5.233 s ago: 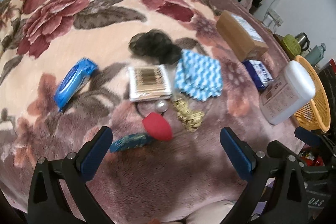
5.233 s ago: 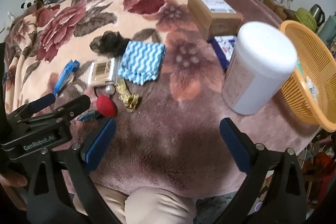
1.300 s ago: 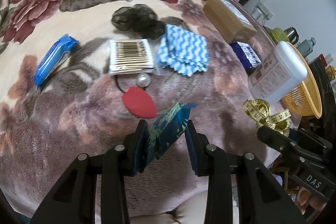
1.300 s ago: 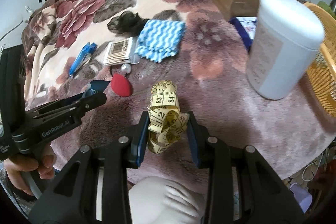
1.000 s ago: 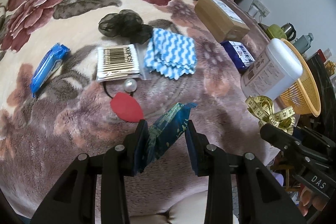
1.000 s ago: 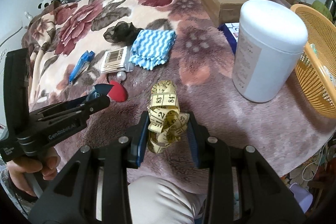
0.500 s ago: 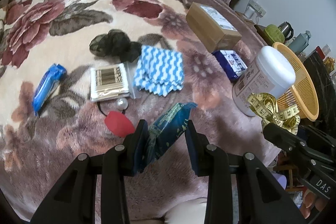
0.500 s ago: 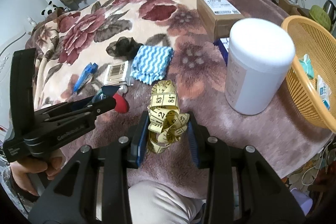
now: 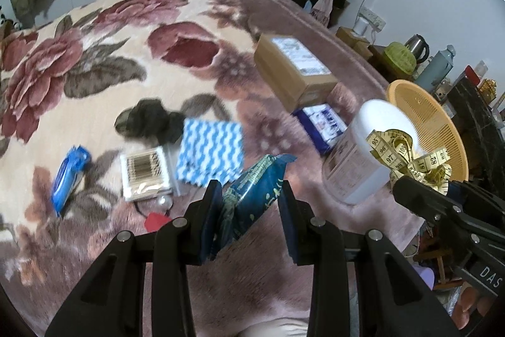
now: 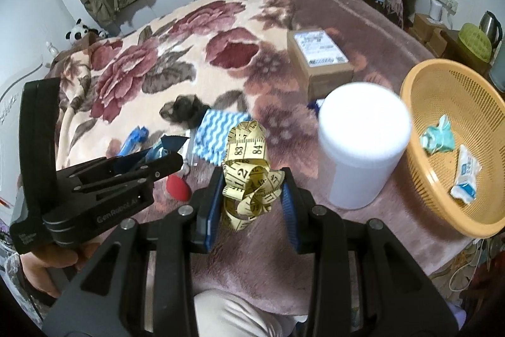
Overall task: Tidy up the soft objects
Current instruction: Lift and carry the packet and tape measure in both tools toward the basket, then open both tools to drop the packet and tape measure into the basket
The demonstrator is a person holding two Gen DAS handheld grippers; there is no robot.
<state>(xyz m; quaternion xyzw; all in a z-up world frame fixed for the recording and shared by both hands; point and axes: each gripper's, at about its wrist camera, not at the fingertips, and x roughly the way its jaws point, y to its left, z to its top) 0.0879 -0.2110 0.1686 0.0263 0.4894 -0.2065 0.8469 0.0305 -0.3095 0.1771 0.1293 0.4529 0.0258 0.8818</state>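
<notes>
Both tools have risen since a moment ago; the bed's items sit lower and smaller in view, and more of the room shows behind. Grips unchanged.

Left tool [image 9: 249,201]: jaws narrow, clamped on a dark blue packet [image 9: 252,195] that sticks up and to the right between the pads, clear of the floral blanket [image 9: 94,52]. Pitched steeply down. Just past its tips: red sponge [image 9: 154,220], cotton swab box [image 9: 145,172], blue wavy cloth [image 9: 211,153]; farther, black hair net [image 9: 148,122].

Right tool [image 10: 252,191]: jaws narrow, pinching a bundled yellow measuring tape [image 10: 249,169], held in the air. Also tilted down. To its right, the white jar [image 10: 359,153]; beyond that the orange basket [image 10: 419,147] at the bed's edge. Cardboard box [image 10: 318,62] lies well ahead.
</notes>
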